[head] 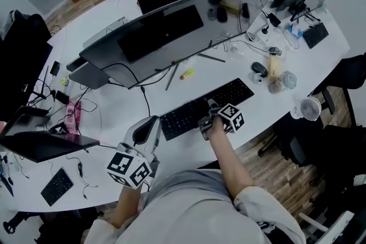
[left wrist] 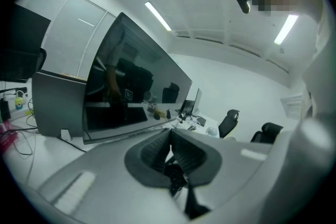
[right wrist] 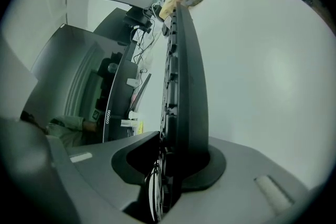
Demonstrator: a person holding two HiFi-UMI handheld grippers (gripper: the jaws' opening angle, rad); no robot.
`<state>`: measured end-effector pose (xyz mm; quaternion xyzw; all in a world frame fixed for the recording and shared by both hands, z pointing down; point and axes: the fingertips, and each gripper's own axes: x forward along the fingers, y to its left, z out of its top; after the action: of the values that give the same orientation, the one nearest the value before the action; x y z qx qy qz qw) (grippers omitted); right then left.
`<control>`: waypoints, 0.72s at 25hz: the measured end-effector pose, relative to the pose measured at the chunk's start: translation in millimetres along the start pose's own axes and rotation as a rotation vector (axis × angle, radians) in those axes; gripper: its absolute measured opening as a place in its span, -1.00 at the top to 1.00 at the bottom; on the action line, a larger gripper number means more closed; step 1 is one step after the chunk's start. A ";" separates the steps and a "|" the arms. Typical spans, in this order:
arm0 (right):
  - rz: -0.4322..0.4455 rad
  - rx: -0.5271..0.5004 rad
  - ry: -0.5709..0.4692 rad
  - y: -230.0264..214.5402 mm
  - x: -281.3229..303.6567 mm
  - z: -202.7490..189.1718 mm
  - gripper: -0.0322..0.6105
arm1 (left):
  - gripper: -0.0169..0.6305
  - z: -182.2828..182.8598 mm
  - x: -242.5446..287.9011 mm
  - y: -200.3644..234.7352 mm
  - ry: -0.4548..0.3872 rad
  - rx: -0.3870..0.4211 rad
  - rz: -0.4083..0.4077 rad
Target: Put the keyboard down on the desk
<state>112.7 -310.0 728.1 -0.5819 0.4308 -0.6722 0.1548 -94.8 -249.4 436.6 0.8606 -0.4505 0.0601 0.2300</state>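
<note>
The left gripper (head: 150, 123) is held low over the near edge of the desk (head: 183, 151). Its jaws are closed together and nothing is held between them. Just beside it, the right gripper (head: 206, 123) is clamped on the near long edge of the keyboard (head: 213, 103), and its pads appear to be pressed against both faces.

The keyboard is laid slantwise across the desk in front of the curved monitor (head: 143, 37). It seems to be resting on the surface or very close to it, so the set-down step is judged to be nearly complete. What is called for next is that the right jaws be parted and the gripper drawn straight back, so that the keyboard is not dragged.

Two grippers are counted, and three keyboards: the gripped one, a small keyboard (head: 57, 186) at the near left, and another keyboard (head: 315, 34) at the far right. One mouse (head: 259, 69), one small fan (head: 311, 107) and one curved monitor are also seen.
</note>
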 end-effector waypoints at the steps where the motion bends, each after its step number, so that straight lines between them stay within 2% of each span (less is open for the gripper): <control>1: -0.005 0.003 -0.005 0.6 -0.6 0.1 0.59 | 0.95 -0.5 -0.6 -0.2 0.001 -0.001 -0.001; 3: -0.003 0.002 -0.014 3.8 -1.6 0.7 0.43 | 0.95 -1.1 -1.9 -0.7 0.001 -0.001 -0.001; 5: 0.006 0.005 -0.015 7.1 -2.3 1.5 0.09 | 0.95 -2.0 -1.8 -1.5 0.001 -0.007 -0.005; 10: -0.004 0.021 -0.032 6.7 -4.3 1.6 -0.07 | 0.95 -3.9 -4.4 -0.1 0.005 -0.014 -0.022; 13: -0.037 0.023 -0.035 6.1 -4.7 0.3 -0.32 | 0.95 -4.2 -6.9 1.8 0.002 -0.021 -0.024; 18: -0.074 0.022 -0.059 6.6 -8.7 3.6 -0.57 | 0.95 -5.3 -9.5 1.4 -0.004 -0.027 -0.030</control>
<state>116.4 -309.1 717.3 -0.6153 0.3970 -0.6645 0.1489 -100.9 -240.5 438.8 0.8640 -0.4390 0.0487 0.2417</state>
